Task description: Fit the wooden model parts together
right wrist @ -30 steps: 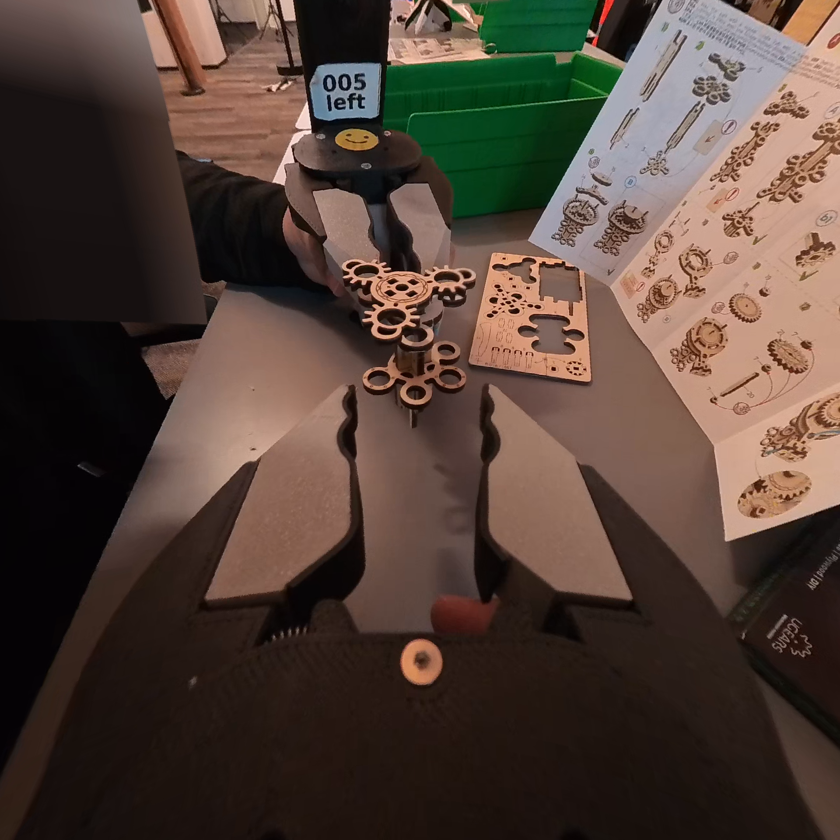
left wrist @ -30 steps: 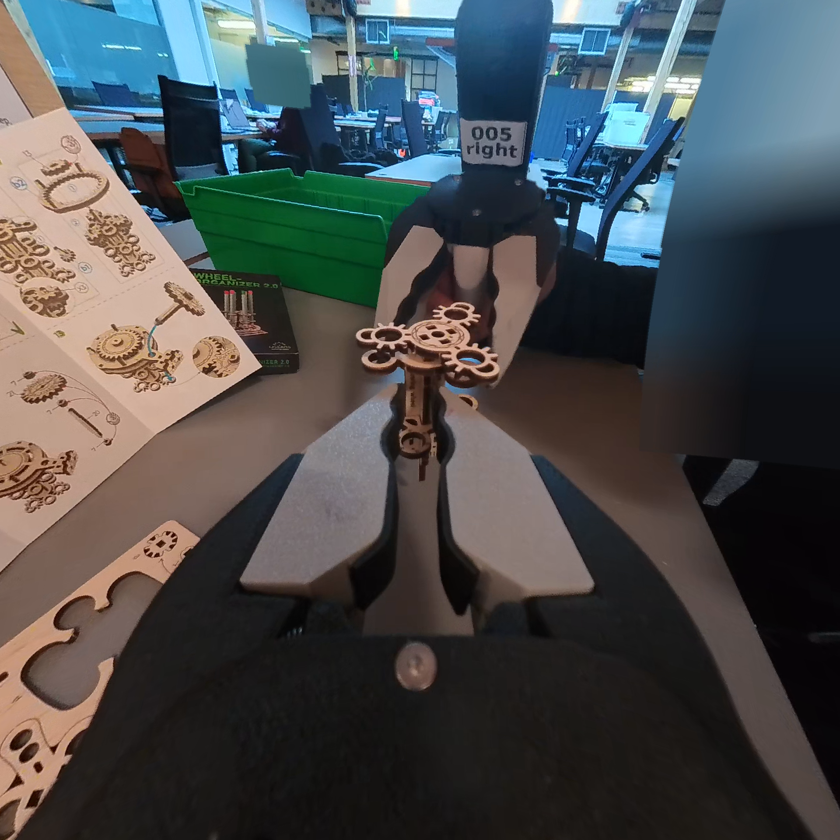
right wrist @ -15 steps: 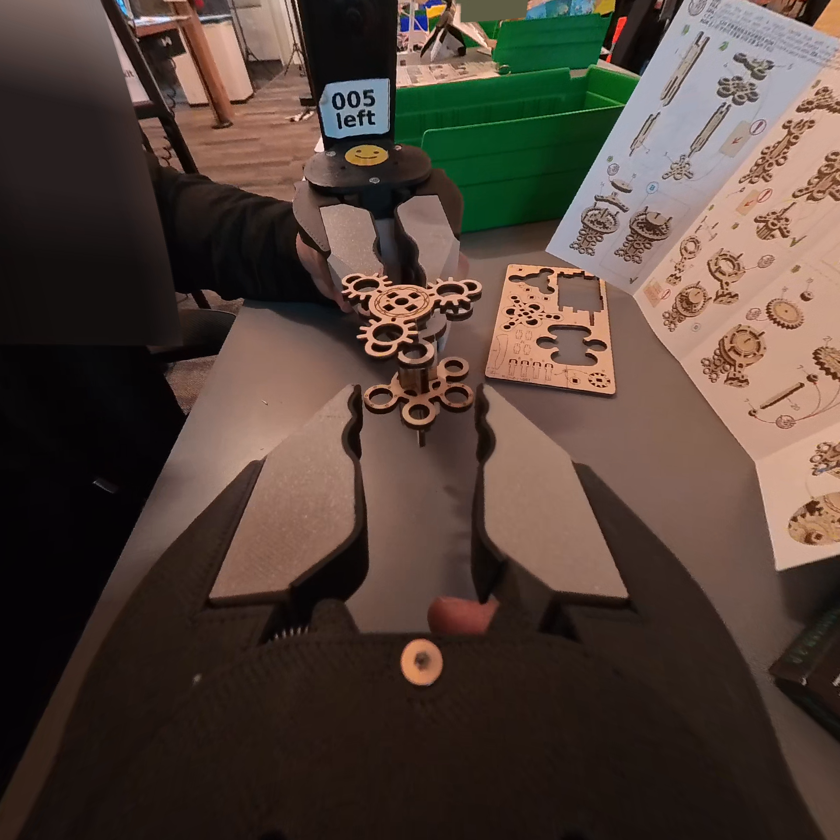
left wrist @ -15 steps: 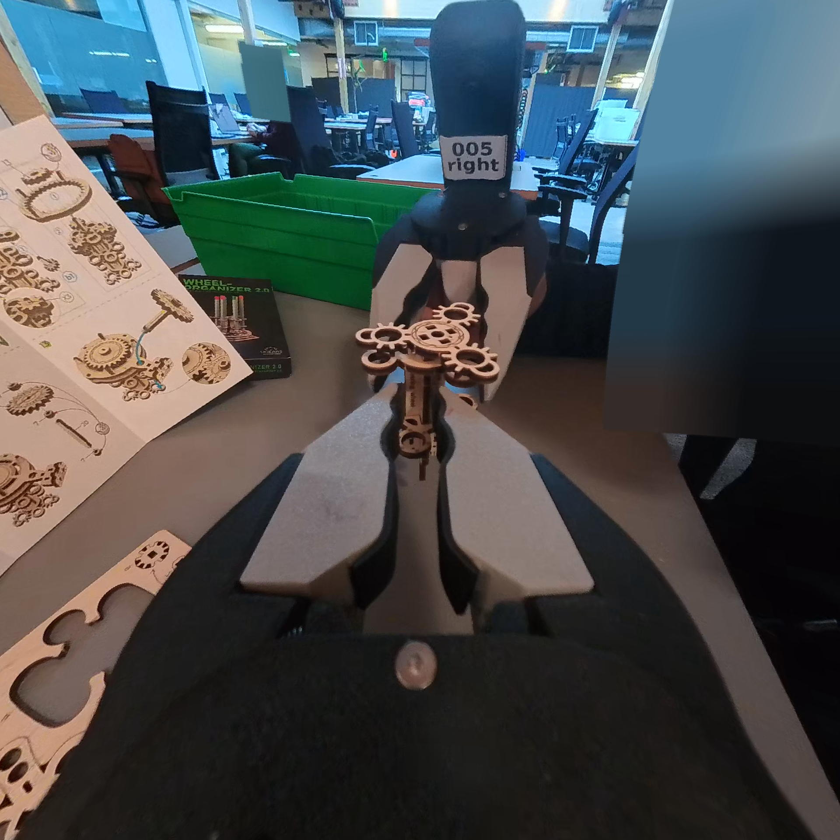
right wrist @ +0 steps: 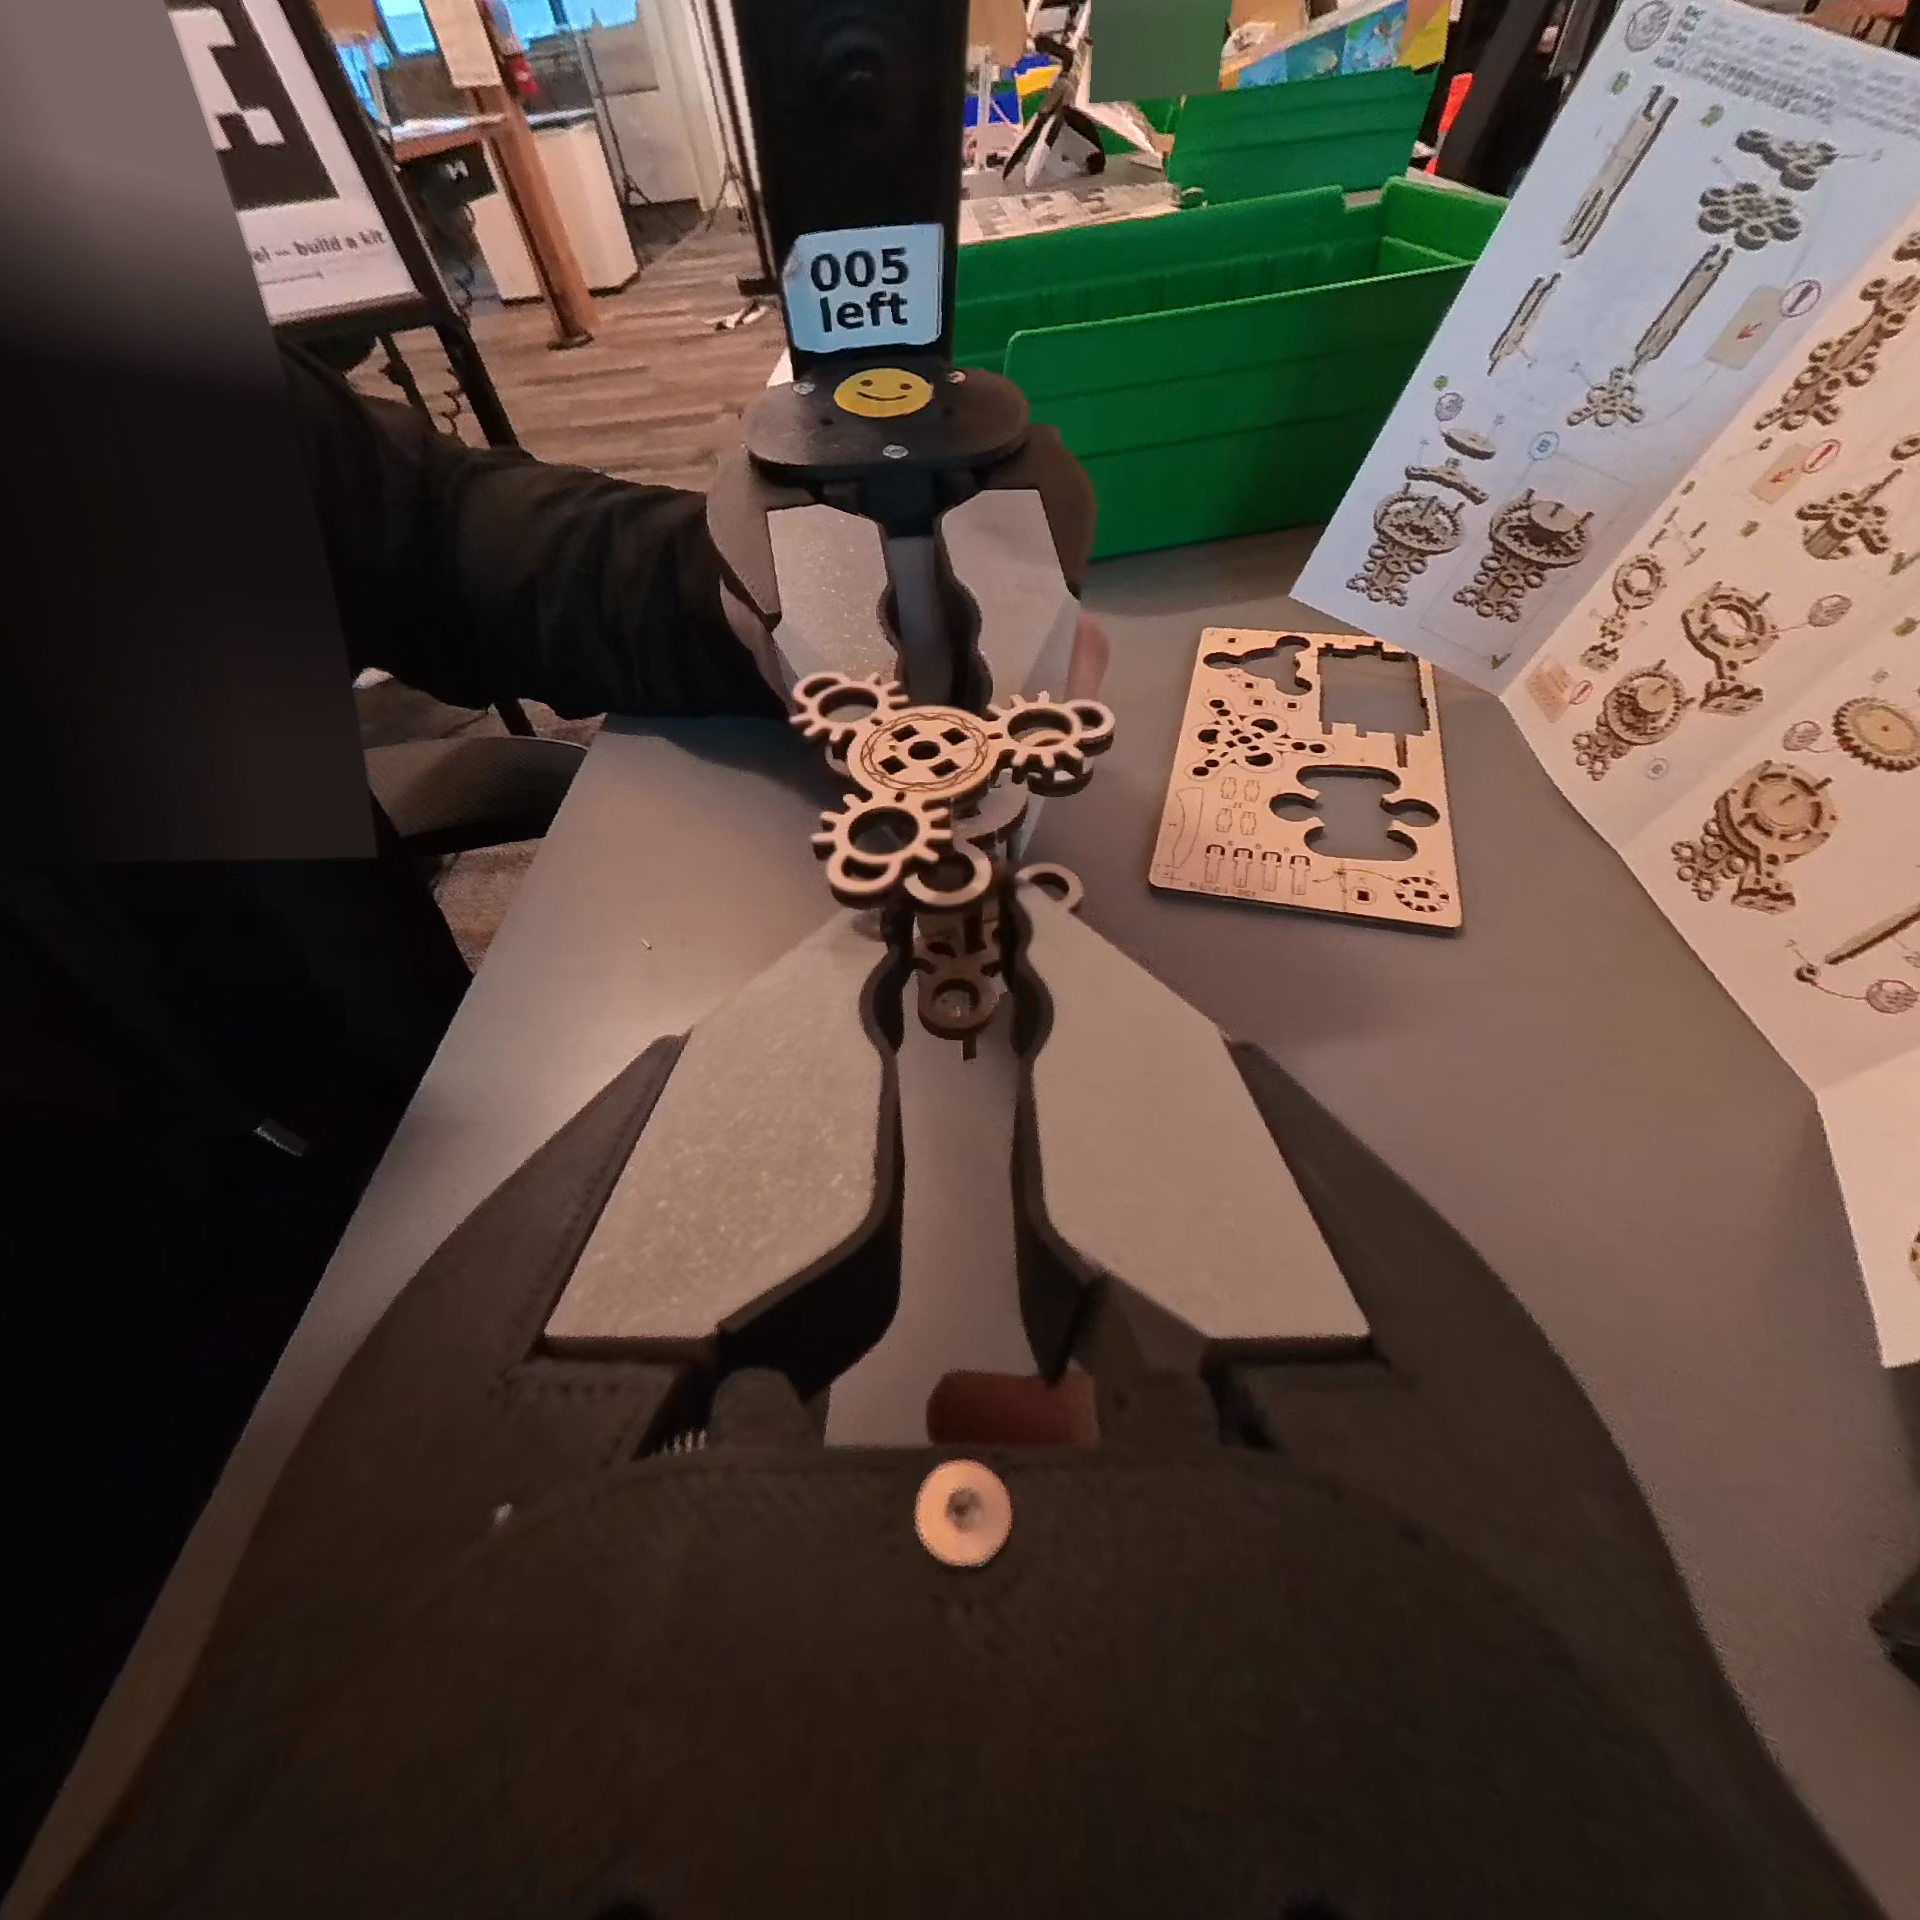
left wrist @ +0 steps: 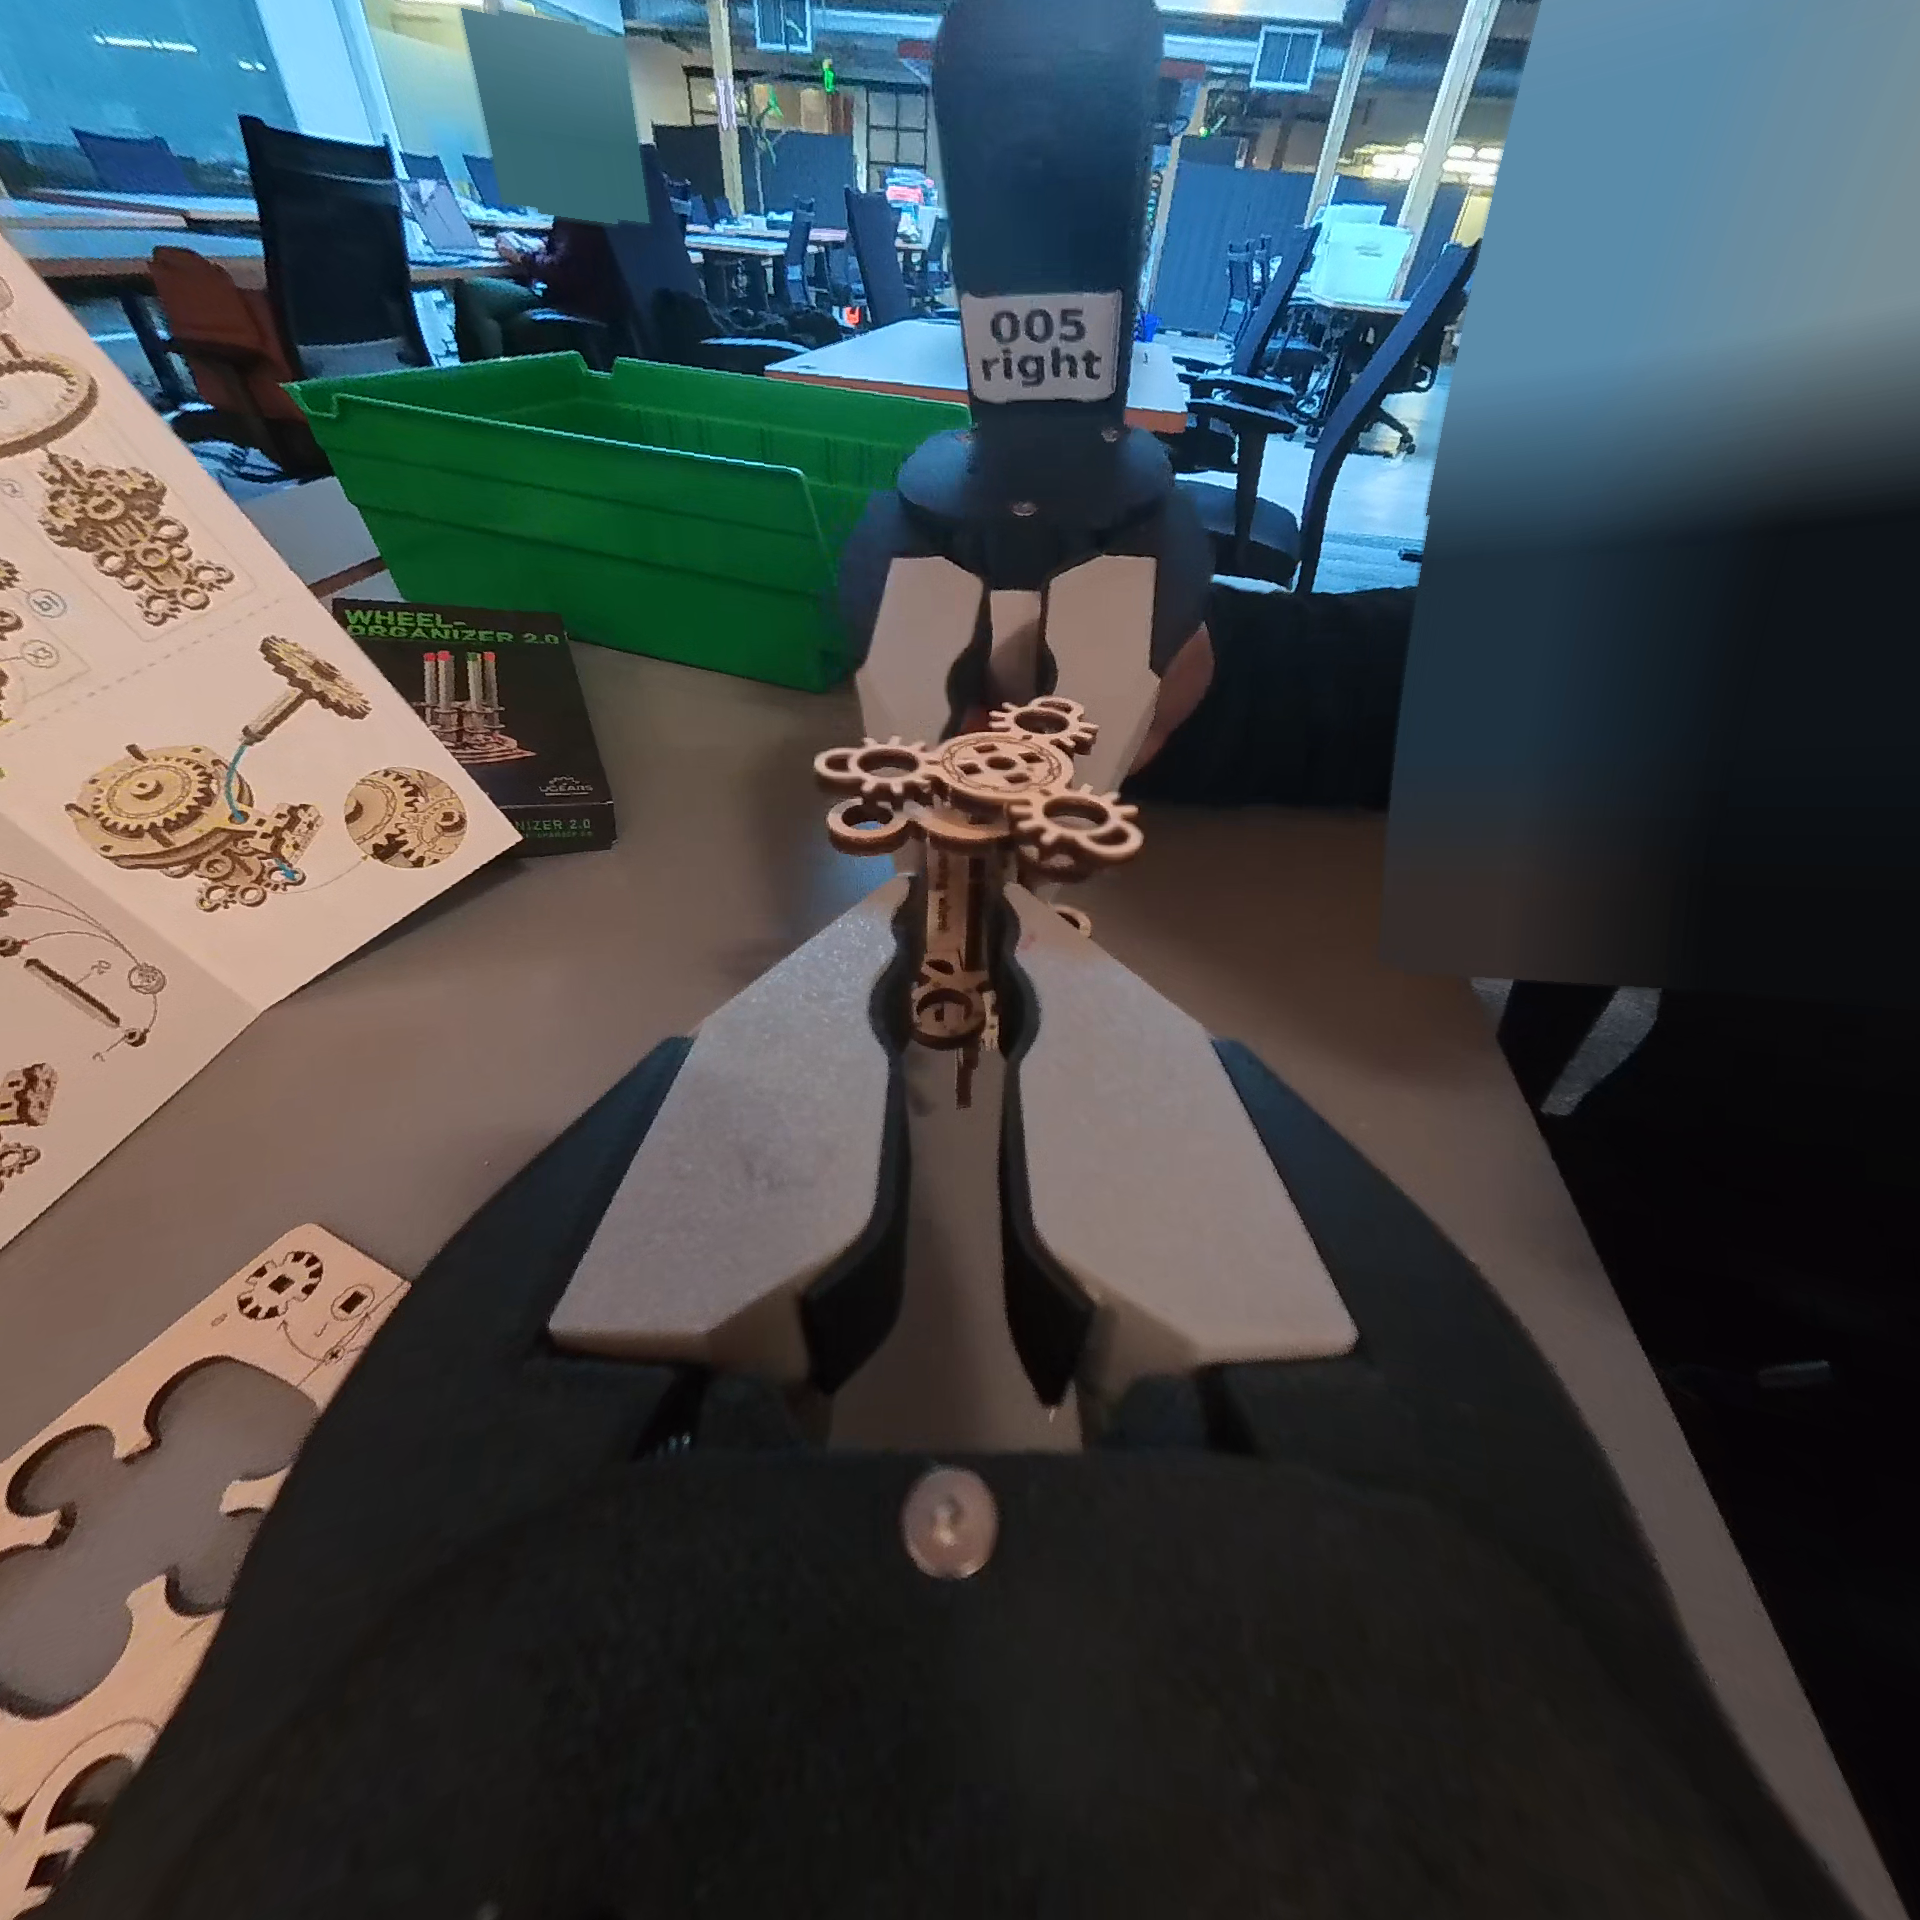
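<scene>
A wooden model assembly, a gear-lobed top plate on a slotted shaft, is held above the grey table. My left gripper is shut on the shaft. In the right wrist view the same plate faces me, with a ringed rosette under it. My right gripper is shut on the lower shaft and rosette from the opposite side. Each gripper shows in the other's view, the right gripper behind the plate and the left gripper likewise. The contact points on the shaft are partly hidden by the fingers.
A green bin stands at the back of the table. A folded instruction sheet and a black box lie to the left. A punched-out plywood sheet lies flat near the sheet. A dark sleeve reaches in. The tips of both grippers are at nearly the same place.
My right gripper was open in front of the assembly; it has moved forward and closed on the lower shaft and rosette. My left gripper keeps its hold.
</scene>
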{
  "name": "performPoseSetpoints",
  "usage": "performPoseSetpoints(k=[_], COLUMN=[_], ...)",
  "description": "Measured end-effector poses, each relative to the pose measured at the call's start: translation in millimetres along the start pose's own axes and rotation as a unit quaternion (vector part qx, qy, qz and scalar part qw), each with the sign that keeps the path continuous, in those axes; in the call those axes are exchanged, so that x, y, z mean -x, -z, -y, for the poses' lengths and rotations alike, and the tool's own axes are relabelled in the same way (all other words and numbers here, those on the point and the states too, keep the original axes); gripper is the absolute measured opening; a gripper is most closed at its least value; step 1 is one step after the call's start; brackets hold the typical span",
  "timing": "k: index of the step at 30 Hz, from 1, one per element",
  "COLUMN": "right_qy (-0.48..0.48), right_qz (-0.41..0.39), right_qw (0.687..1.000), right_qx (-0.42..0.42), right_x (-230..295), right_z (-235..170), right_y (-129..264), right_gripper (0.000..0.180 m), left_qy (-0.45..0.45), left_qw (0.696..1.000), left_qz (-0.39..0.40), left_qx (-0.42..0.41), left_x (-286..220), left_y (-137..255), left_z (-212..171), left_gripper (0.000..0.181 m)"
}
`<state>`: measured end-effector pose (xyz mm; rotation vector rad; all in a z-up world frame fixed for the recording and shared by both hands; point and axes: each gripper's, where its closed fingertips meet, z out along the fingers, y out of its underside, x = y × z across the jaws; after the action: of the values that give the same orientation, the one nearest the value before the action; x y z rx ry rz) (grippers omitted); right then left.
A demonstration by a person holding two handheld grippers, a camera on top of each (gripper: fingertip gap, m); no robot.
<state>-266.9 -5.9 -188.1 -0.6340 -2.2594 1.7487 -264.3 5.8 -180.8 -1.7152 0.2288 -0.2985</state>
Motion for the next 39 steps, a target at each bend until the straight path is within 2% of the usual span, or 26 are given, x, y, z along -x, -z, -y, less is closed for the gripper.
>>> performPoseSetpoints(k=[7, 15, 24, 32, 39], right_qy=[-0.022, -0.014, -0.018, -0.019, -0.014], right_qz=[0.016, 0.006, 0.006, 0.006, 0.044], right_qw=[1.000, 1.000, 1.000, 1.000, 0.999], right_qx=[-0.015, -0.011, -0.016, -0.002, 0.013], right_x=[1, 0, -2, -6, 11], right_z=[2, 4, 4, -4, -9], right_y=[2, 2, 4, 6, -2], right_gripper=[0.016, 0.009, 0.009, 0.009, 0.009], left_qy=[0.000, 0.010, 0.017, 0.003, -0.024], left_qw=[1.000, 1.000, 1.000, 0.998, 0.999], left_qz=[0.006, 0.005, 0.003, 0.010, 0.011], left_qx=[-0.003, -0.009, -0.004, 0.058, -0.038], left_x=[1, 1, 2, 11, 9], left_y=[-1, 0, 1, 20, 38], left_z=[1, 3, 1, -13, 26], left_gripper=[0.008, 0.008, 0.009, 0.033, 0.033])
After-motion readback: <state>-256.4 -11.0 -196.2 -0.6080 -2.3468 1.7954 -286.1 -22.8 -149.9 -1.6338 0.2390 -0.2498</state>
